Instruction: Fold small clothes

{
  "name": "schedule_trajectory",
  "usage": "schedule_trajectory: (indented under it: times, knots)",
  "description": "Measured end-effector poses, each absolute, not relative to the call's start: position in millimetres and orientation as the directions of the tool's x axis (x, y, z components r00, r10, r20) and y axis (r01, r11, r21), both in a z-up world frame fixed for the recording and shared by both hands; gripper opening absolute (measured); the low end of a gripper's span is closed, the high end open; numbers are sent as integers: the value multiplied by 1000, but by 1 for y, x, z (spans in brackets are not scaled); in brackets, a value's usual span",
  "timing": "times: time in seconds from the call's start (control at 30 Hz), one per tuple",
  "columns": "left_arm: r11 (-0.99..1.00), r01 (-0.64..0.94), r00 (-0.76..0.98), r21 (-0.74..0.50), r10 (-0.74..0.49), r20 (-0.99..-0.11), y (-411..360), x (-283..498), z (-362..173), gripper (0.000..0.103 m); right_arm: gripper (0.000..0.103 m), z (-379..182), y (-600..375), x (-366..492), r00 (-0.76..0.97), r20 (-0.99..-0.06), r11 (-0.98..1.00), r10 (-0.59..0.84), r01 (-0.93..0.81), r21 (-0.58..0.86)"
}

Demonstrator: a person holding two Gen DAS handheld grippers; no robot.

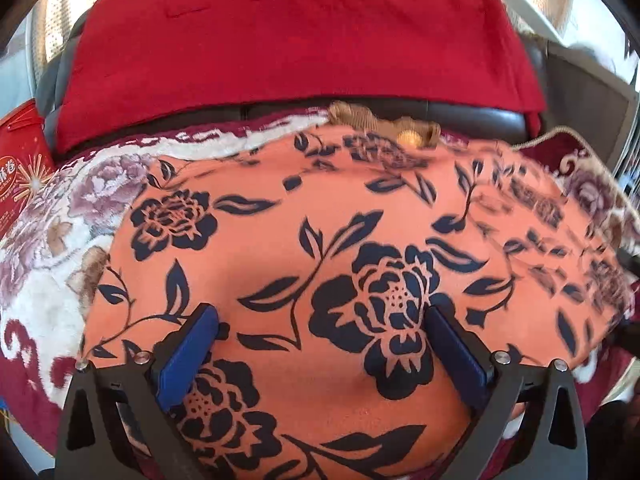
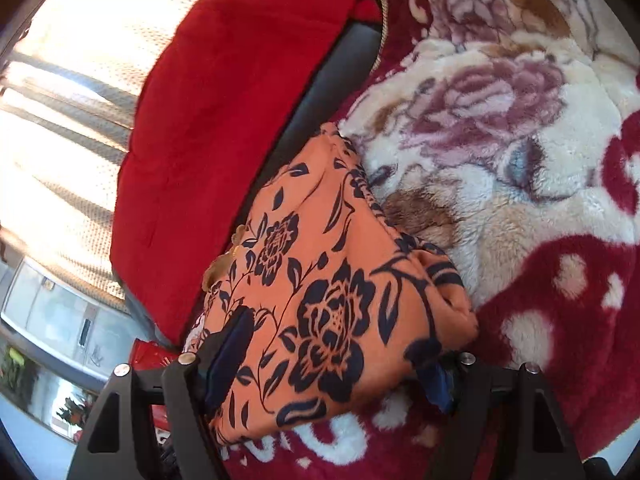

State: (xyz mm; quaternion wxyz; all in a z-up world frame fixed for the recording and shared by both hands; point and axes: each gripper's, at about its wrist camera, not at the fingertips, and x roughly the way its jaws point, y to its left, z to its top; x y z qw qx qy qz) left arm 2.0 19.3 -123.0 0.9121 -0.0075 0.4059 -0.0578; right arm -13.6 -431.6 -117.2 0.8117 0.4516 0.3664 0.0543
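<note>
On top of the plush floral blanket (image 1: 36,288) lies the orange garment (image 1: 320,240), a soft piece printed with dark navy roses and leaves, spread broad and mostly flat in the left wrist view. At its far edge sits a small tan bow with a pale bead (image 1: 408,136), just where the cloth meets the dark seat edge. Beyond that, a red cloth (image 1: 280,32) is draped over the backrest, and a red printed box (image 1: 20,184) stands at the far left.

Low over the near part of the garment hangs the left tool (image 1: 320,320), its blue-padded fingers (image 1: 188,356) spread wide, a big navy rose showing between them. Nothing is pinched there; whether the pads touch the fabric I cannot tell.

From the right wrist view the garment (image 2: 320,280) looks folded into a thicker bundle, its right edge bunched and rolled against the cream and maroon blanket (image 2: 520,160). The right tool (image 2: 336,344) straddles the near end of that bundle with its jaws apart: the left finger (image 2: 232,344) lies on or against the orange cloth, while the right finger is partly hidden under the bunched corner. I cannot say if it is truly gripping. The red cloth (image 2: 224,120) runs along the far left side, bright curtained light behind it.
</note>
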Motion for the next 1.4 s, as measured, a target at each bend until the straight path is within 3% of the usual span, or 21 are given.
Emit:
schedule_trajectory:
  times: [0.1, 0.17, 0.2, 0.27, 0.33, 0.4, 0.57, 0.63, 0.73, 0.83, 1.0, 1.13, 1.27, 1.4]
  knots:
    - [993, 93, 737, -70, -116, -666, 24, -6, -104, 103, 64, -113, -428, -5, 710, -576, 625, 404, 246, 741]
    - [993, 104, 717, -49, -109, -689, 22, 0, -112, 103, 54, -121, -426, 3, 680, -616, 636, 399, 279, 720]
    - [992, 120, 659, -34, -106, -745, 18, 9, -129, 103, 43, -125, -426, 5, 669, -635, 644, 386, 297, 705]
    - [989, 126, 683, -74, -141, -717, 25, 5, -134, 103, 34, -124, -425, 12, 655, -661, 671, 367, 305, 676]
    - [985, 136, 686, -103, -169, -708, 29, 3, -131, 103, 19, -109, -416, 20, 634, -702, 741, 323, 292, 605]
    - [978, 135, 699, -161, -209, -684, 38, 1, -128, 103, 16, -86, -404, 28, 639, -720, 802, 270, 265, 535]
    - [964, 41, 761, -263, -201, -617, 86, -8, -115, 103, 15, 19, -303, 36, 759, -608, 935, 233, -3, 355]
    - [943, -46, 797, -329, -164, -582, 117, -11, -105, 103, 15, 30, -246, 30, 763, -587, 952, 271, -125, 278]
    - [896, -185, 835, -404, -73, -545, 161, -15, -95, 103, 15, 0, -173, 25, 696, -642, 946, 322, -257, 196]
    - [842, -283, 826, -460, -31, -563, 194, -14, -99, 103, 17, -86, -131, 42, 508, -795, 936, 331, -281, 210]
    - [824, -293, 815, -486, -50, -577, 205, -17, -104, 103, 15, -31, -146, 43, 588, -726, 933, 356, -265, 243]
    - [792, -199, 830, -577, -177, -529, 207, -12, -103, 102, 15, 8, -145, 39, 646, -666, 926, 375, -294, 236]
    - [684, -55, 785, -727, -420, -454, 206, 5, -106, 103, 15, -59, -127, 34, 531, -784, 932, 320, -325, 161]
    - [552, -41, 686, -833, -591, -426, 206, 25, -123, 103, 15, -67, -145, 33, 532, -762, 923, 368, -307, 231]
